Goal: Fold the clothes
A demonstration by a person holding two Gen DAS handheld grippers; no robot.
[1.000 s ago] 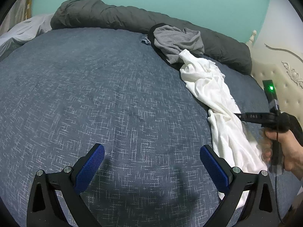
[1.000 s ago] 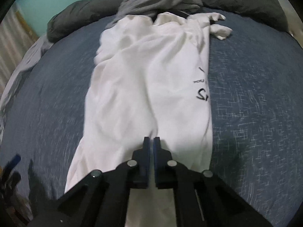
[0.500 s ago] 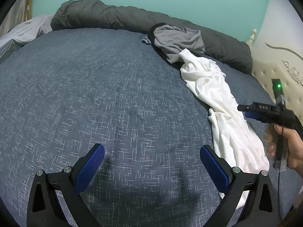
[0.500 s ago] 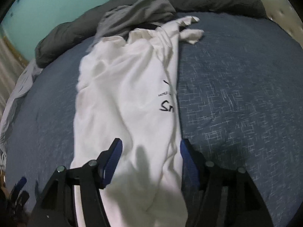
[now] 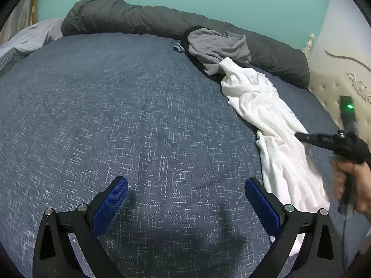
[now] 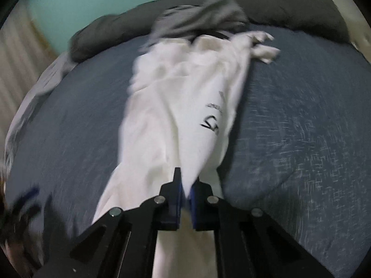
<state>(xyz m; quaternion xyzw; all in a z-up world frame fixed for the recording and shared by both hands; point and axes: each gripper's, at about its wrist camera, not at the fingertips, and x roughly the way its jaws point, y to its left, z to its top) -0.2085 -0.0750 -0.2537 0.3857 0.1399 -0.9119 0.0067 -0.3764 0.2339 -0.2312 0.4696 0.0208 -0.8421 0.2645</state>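
Note:
A long white shirt [image 6: 185,106] with black lettering lies stretched down the blue bedspread [image 5: 116,106]. My right gripper [image 6: 185,185] is closing its jaws on a raised fold of the shirt near its lower end, and the blue pads pinch the cloth. From the left wrist view the shirt [image 5: 273,125] runs along the right side, with the right gripper [image 5: 299,135] over it, held by a hand [image 5: 354,185]. My left gripper [image 5: 185,199] hovers open above bare bedspread, left of the shirt, nothing between its fingers.
A crumpled grey garment [image 5: 215,46] lies on something black at the shirt's far end. Behind it a dark grey duvet [image 5: 129,16] is rolled along the teal wall. A cream padded headboard [image 5: 343,88] stands at the right. Pale sheets [image 5: 27,39] lie at far left.
The right gripper opened over the shirt, then closed on a fold of it and lifted the cloth slightly. The left gripper stayed still and open.

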